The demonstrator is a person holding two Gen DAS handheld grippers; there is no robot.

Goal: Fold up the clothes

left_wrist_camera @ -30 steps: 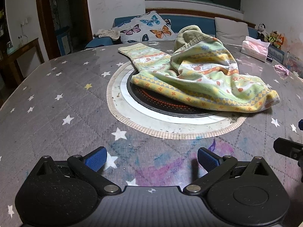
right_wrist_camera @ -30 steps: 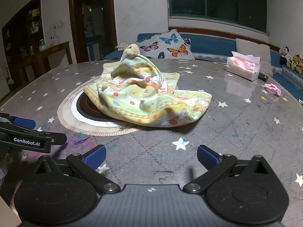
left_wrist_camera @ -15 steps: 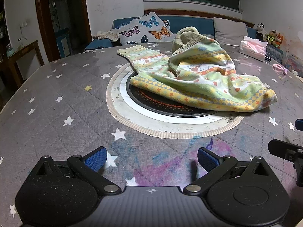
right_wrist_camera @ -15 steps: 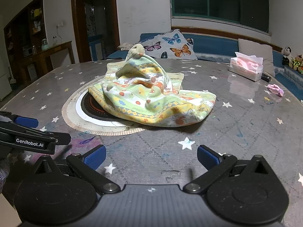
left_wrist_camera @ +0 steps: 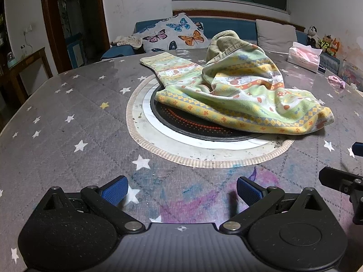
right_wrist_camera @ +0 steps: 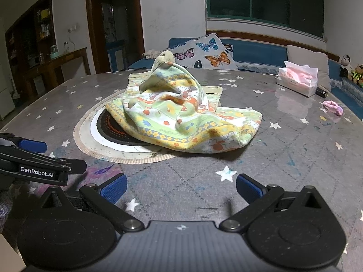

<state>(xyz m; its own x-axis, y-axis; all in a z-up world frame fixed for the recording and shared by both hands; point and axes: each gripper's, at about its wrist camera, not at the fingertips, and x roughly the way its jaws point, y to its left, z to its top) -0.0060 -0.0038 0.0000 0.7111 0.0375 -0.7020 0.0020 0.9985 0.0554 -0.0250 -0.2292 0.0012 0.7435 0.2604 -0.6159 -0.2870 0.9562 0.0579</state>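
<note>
A crumpled garment (left_wrist_camera: 240,90) in pale green and yellow print lies heaped on the round grey table, partly over the black cooktop disc (left_wrist_camera: 192,124). The right wrist view shows the same garment (right_wrist_camera: 181,113) bunched up, one cuffed end sticking upward. My left gripper (left_wrist_camera: 181,190) hovers open near the table's front edge, well short of the cloth, nothing between its blue pads. My right gripper (right_wrist_camera: 180,188) is open too, empty, facing the garment's near corner. Part of the left gripper's body (right_wrist_camera: 36,165) shows at the left of the right wrist view.
The star-patterned tablecloth (left_wrist_camera: 68,136) covers the table around a round trimmed mat (left_wrist_camera: 204,158). A tissue box (right_wrist_camera: 297,81) and a small pink item (right_wrist_camera: 332,107) sit at the far right. Behind are a blue sofa with a butterfly pillow (left_wrist_camera: 172,34).
Both grippers have drifted slightly closer to the garment, which now looks a little larger in each view. Both stay open and the cloth has not moved.
</note>
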